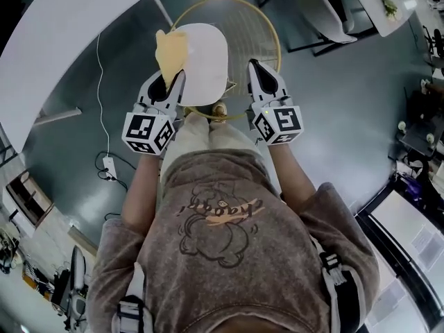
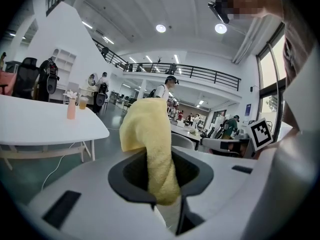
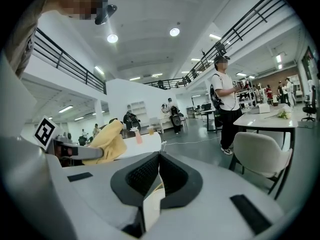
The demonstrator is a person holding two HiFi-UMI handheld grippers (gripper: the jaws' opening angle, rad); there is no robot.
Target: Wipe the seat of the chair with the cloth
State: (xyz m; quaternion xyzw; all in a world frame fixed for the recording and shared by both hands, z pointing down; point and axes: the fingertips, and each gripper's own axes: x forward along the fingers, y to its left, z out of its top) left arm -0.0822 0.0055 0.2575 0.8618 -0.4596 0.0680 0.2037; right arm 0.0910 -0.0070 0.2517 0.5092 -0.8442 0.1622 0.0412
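Gripping the yellow cloth [image 1: 171, 50], the left gripper [image 1: 168, 83] jaws hold it over the chair seat [image 1: 208, 64], left side, presumably ready to wipe. Right gripper [image 1: 262, 75] jaws are closed on nothing, clear at the right.

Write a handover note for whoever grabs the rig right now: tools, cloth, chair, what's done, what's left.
Left tool: shut on the yellow cloth.
Right tool: shut, empty, to the right of the seat.
Chair seat: white, ahead of both tools. The cloth shows over its left edge; contact can't be told.
Done: cloth gripped.
Left: wipe the seat.
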